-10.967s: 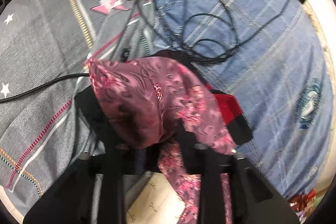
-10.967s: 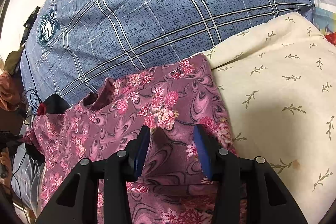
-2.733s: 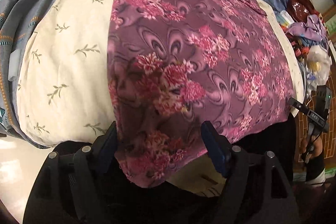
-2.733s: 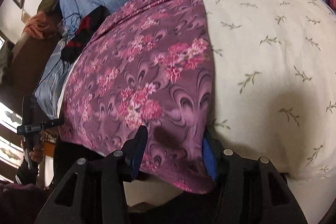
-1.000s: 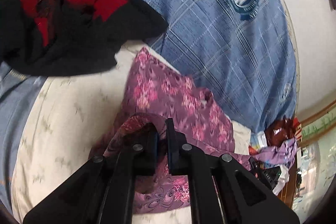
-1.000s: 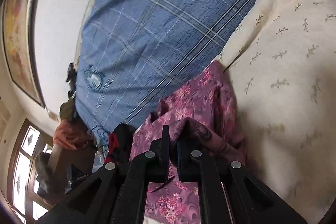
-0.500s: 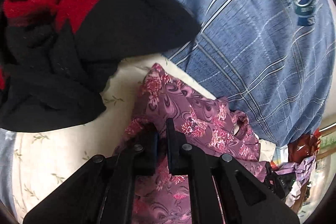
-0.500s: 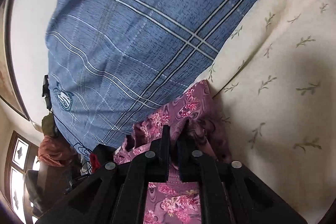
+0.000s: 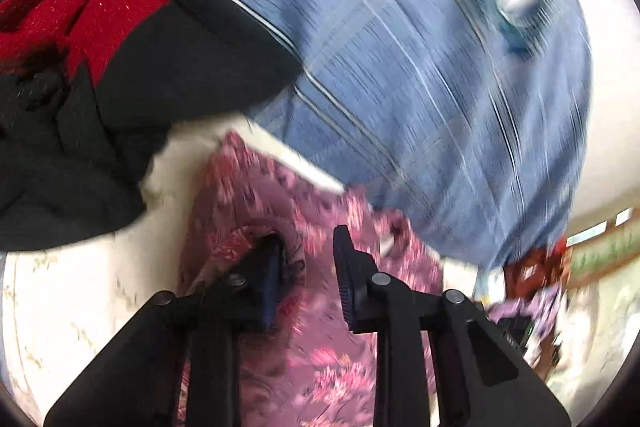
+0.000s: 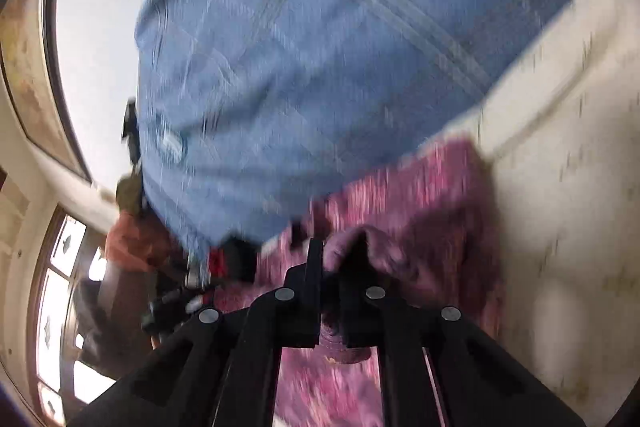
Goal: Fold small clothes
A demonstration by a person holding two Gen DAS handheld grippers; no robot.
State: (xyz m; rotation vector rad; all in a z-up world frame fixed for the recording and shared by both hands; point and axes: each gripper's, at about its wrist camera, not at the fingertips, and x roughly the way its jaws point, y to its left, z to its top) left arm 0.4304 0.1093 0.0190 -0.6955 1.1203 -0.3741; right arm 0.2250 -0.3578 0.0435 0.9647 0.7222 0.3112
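The purple floral garment (image 9: 248,195) lies on a cream leaf-print cushion (image 9: 80,287), with its far edge near the blue plaid blanket. My left gripper (image 9: 308,255) is over that far edge. Its jaws are opening, and a fold of the cloth curls against the left finger (image 9: 272,267) with a clear gap to the other. In the right wrist view the garment (image 10: 432,195) is bunched up at my right gripper (image 10: 332,259), which is shut on a pinch of it. Both views are blurred.
A blue plaid blanket (image 9: 400,67) fills the background behind the cushion and also appears in the right wrist view (image 10: 320,47). A black and red garment (image 9: 120,67) lies at the left, overlapping the cushion. Coloured clutter (image 9: 536,267) sits at the right edge. An orange cloth (image 10: 132,239) and a window (image 10: 60,287) are at far left.
The left jaws have parted from shut and let the fold loose. Both grippers have carried the garment's edge forward, closer to the blue blanket. The right gripper stays shut on the cloth.
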